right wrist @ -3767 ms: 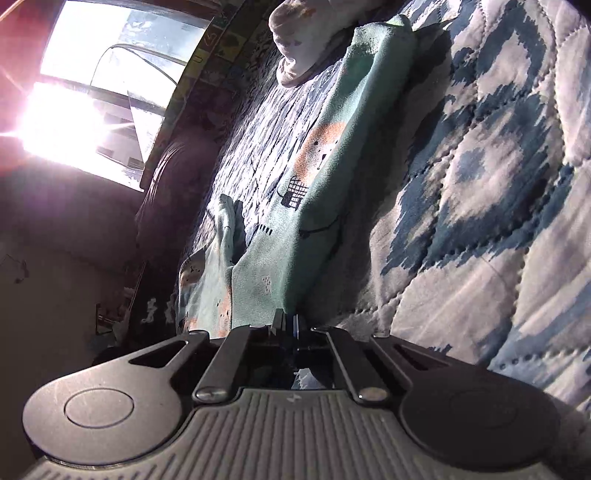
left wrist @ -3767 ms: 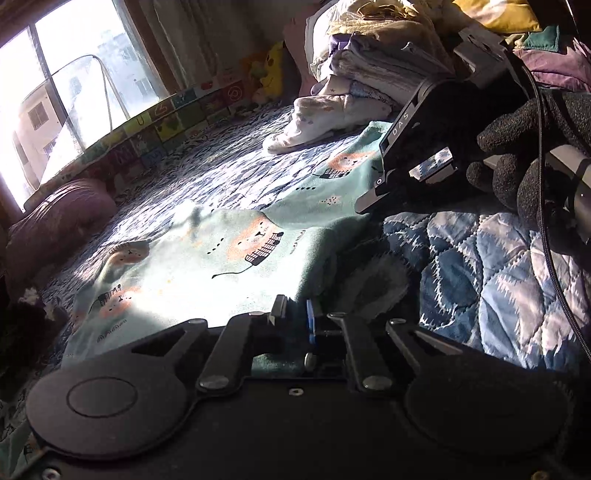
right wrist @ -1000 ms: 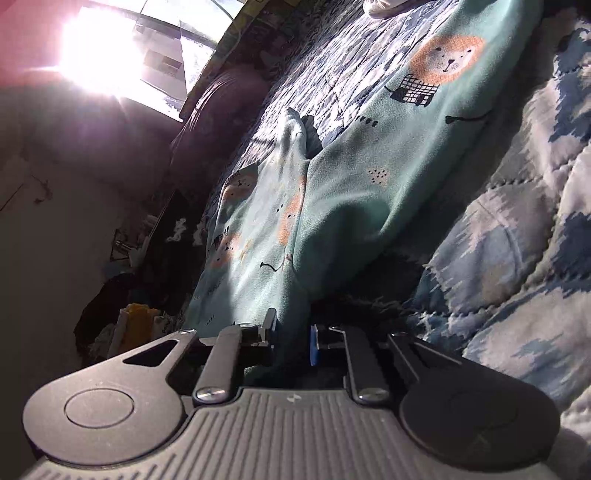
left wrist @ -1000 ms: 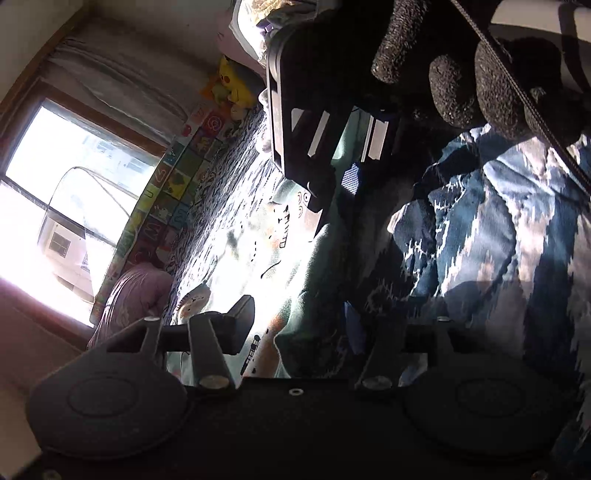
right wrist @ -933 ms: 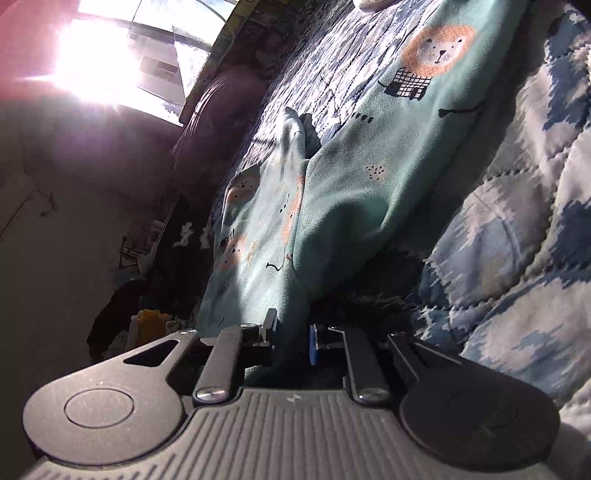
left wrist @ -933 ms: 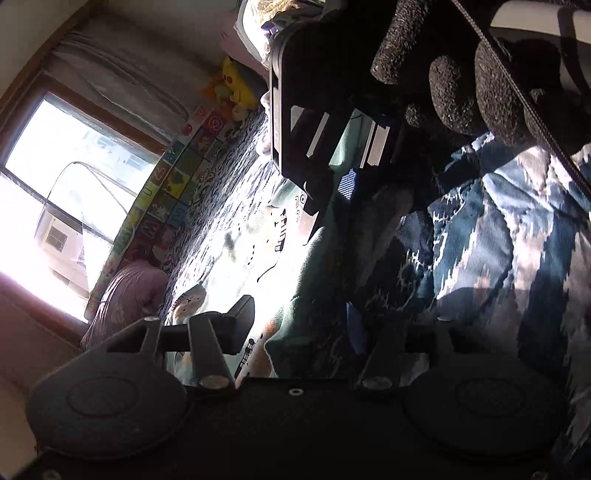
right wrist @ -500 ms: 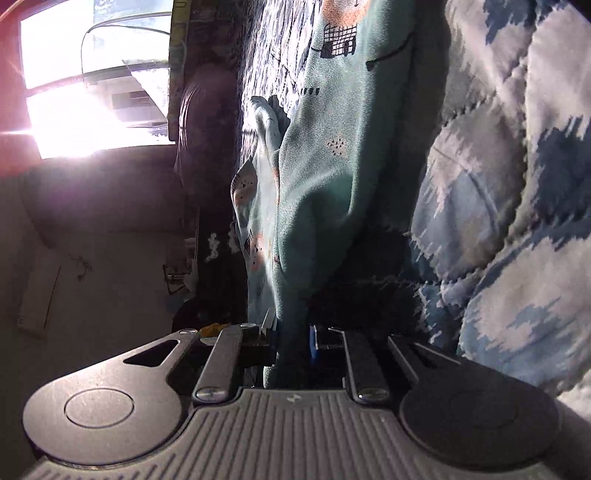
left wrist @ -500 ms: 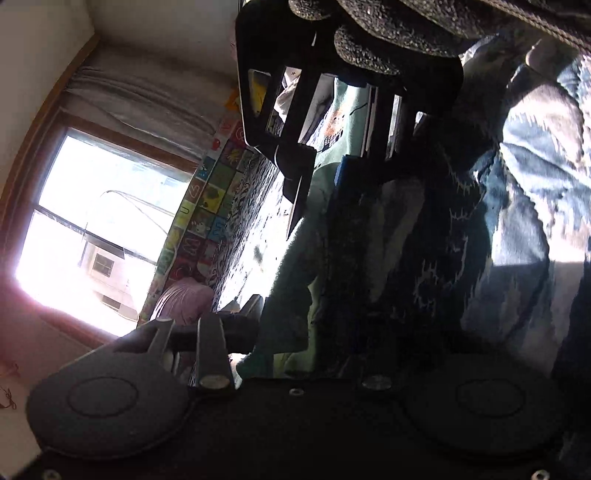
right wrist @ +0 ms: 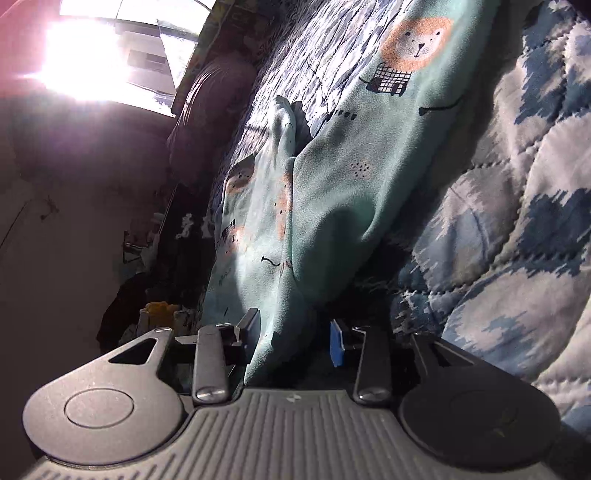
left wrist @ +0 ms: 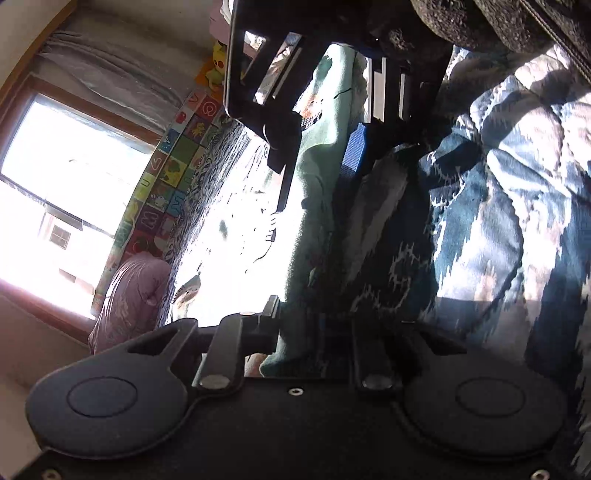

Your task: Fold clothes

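A mint-green garment printed with lions (right wrist: 351,166) lies on a blue and white quilt (right wrist: 517,184). One edge of it runs between the fingers of my right gripper (right wrist: 295,336), which stand apart and open, blue pad (right wrist: 336,347) clear of the cloth. In the left wrist view the same garment (left wrist: 310,258) hangs as a narrow fold. My left gripper (left wrist: 299,325) is shut on its near end. Straight ahead is my right gripper (left wrist: 319,166), held by a dark gloved hand (left wrist: 480,22), with the fold passing through its open fingers.
The quilt (left wrist: 498,221) covers the bed to the right. A bright window (left wrist: 55,184) and a colourful alphabet-tile bumper (left wrist: 166,173) line the far side. A purple pillow (left wrist: 129,291) and a yellow plush toy (left wrist: 216,62) lie by them.
My left gripper, open a second ago, has shut on the garment's edge. My right gripper's fingers have spread apart and let go of the cloth. The two grippers have come close together.
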### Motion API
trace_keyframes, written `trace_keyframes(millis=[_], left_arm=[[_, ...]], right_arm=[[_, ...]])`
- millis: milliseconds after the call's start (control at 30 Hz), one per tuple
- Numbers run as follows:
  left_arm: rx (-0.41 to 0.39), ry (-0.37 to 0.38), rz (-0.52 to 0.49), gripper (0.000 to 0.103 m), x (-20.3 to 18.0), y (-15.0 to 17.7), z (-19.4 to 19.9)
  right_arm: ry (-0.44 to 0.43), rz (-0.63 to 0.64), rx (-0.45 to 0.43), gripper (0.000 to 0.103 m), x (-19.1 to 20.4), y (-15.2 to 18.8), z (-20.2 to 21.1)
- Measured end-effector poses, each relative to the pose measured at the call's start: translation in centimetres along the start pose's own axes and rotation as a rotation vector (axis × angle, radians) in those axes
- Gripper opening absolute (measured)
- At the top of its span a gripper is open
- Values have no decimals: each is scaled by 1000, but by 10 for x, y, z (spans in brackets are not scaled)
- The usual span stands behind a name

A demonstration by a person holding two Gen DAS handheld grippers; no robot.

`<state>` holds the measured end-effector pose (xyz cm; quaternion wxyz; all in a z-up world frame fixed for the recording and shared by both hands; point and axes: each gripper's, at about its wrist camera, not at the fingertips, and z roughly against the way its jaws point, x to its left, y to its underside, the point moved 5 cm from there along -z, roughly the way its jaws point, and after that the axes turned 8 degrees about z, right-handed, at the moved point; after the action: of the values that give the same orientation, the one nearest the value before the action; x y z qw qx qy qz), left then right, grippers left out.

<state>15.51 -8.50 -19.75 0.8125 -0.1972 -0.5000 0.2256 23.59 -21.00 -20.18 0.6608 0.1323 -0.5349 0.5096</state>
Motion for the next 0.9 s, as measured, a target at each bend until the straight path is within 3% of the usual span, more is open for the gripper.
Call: trace_keyframes(millis=[67,133,167,200,233,267,400,533,600,633,700,900], left_arm=[[-12,32,44,56,5,0,16],[-18,32,97,56,12,0,22],[-21,26,128,52,14,0,23],[-22,21,149,24,17,0,22],[-18,14,162,8,18,-2,17],[-32,2,152,4,16,-3,14],[-43,-80,-17,2,-3,-2,1],[-74,-106,-37,3,0,-2,9],[-56,-64,-2,10,-6,3,11],[-31,-10,35,21,-4,3,9],[-40,26,99,51,2,0,14],[-17,203,257,49,26,-5,21]], right_arm=[[12,25,-15,38,-1,-1,-1],[27,49,-33,31,-4,-4,-4],[32,61,-37,26,-4,-3,-5],[36,75,-43,21,-5,-2,-5],[41,89,-48,19,-6,-1,-6],[45,103,-54,16,-7,0,-6],[21,107,-86,16,-12,2,-1],[10,77,-87,16,-18,2,-1],[7,76,-86,16,-18,2,-1],[7,75,-85,16,-18,2,0],[6,74,-85,15,-19,3,1],[12,75,-83,15,-19,4,3]])
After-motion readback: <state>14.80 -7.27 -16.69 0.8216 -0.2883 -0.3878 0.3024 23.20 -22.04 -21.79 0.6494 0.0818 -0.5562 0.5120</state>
